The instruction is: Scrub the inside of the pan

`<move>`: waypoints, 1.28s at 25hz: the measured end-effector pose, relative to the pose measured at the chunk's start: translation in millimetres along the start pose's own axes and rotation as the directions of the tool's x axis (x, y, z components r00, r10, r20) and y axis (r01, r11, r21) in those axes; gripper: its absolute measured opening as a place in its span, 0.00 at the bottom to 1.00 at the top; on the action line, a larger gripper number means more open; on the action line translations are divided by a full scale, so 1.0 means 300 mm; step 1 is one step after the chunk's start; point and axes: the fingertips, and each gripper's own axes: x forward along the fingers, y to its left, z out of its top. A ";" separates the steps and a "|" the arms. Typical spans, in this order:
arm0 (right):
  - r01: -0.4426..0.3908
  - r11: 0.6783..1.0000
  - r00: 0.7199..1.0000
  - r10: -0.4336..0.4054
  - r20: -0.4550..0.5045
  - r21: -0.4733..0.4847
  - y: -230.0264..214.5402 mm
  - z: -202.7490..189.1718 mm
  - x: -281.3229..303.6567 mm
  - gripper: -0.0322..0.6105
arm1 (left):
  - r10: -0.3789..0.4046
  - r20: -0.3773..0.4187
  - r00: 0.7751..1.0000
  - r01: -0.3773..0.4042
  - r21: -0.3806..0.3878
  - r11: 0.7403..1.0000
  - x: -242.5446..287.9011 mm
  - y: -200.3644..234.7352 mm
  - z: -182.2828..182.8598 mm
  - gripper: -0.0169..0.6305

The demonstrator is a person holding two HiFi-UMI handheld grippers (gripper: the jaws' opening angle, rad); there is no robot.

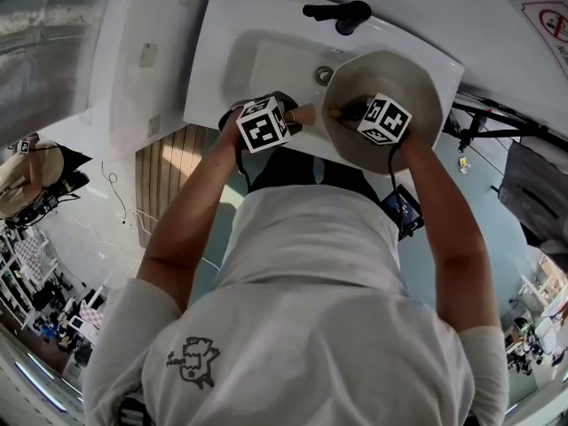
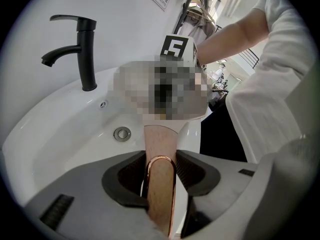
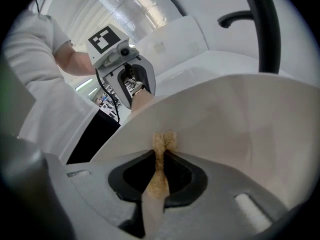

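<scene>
L gripper [image 2: 160, 173] clamps the tan, copper-edged pan handle [image 2: 160, 146]. R gripper [image 3: 160, 176] pinches a tan fibrous scrub pad [image 3: 164, 141] against the inside of the cream, flat-sided pan [image 3: 240, 129]. The pan sits over the white ceramic sink [image 1: 257, 65], w/ a black metal faucet [image 1: 342, 14] at the pan's 11 o'clock.

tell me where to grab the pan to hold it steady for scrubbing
Grip the handle, coming in from its free end along its length: it is long, narrow and sticks straight out from the pan, whose bowl looks too wide. The left gripper is clamped there.
</scene>
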 end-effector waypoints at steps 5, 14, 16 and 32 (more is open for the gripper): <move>-0.224 0.972 0.970 0.229 -0.084 0.068 0.113 -0.081 -0.006 0.13 | -0.004 -0.005 1.000 0.004 -0.010 1.000 0.006 -0.005 -0.002 0.30; -0.346 0.904 0.824 0.421 -0.378 0.252 0.206 -0.276 -0.076 0.13 | -0.004 -0.015 1.000 0.004 -0.010 1.000 0.007 -0.007 0.000 0.30; -0.323 0.909 0.788 0.412 -0.457 0.263 0.201 -0.319 -0.094 0.13 | -0.004 -0.015 1.000 0.004 -0.010 1.000 0.008 -0.008 0.000 0.30; 0.009 0.989 0.430 0.127 -0.894 0.144 0.043 -0.547 -0.336 0.13 | 0.007 -0.009 1.000 -0.008 -0.014 1.000 0.007 -0.016 0.002 0.30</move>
